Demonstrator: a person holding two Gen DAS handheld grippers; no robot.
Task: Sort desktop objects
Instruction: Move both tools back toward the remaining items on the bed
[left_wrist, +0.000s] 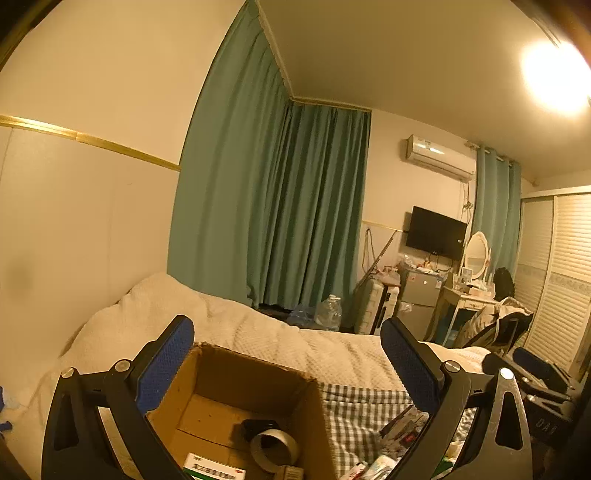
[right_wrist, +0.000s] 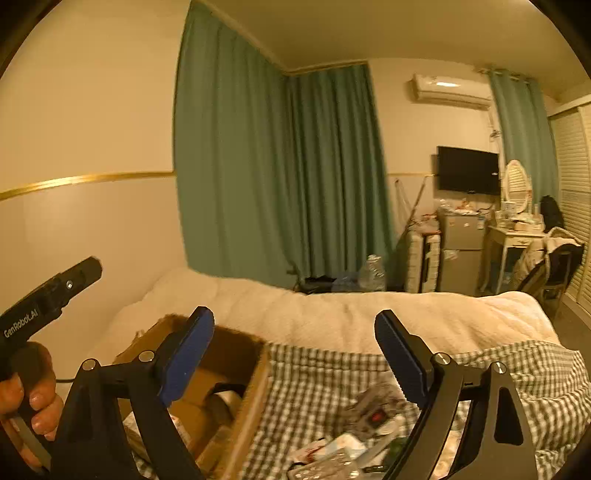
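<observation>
An open cardboard box (left_wrist: 240, 387) stands on the bed. Inside lie a grey tape roll (left_wrist: 275, 448), a white and green packet (left_wrist: 214, 470) and a small black item (left_wrist: 258, 426). My left gripper (left_wrist: 288, 325) hovers above the box, open, with nothing between its blue pads. Right of the box (right_wrist: 221, 354), a checked cloth (right_wrist: 314, 380) carries several loose items, among them a grey piece with a red switch (right_wrist: 376, 417) and blister packs (right_wrist: 325, 469). My right gripper (right_wrist: 294, 314) is raised over the cloth's left part, open and empty.
A cream blanket (right_wrist: 332, 310) covers the bed behind the box. A hand (right_wrist: 33, 398) grips the left tool's black handle (right_wrist: 48, 295) at the far left. Green curtains (right_wrist: 277, 166), a small fridge (right_wrist: 461, 251) and a dressing table (right_wrist: 513, 236) stand beyond the bed.
</observation>
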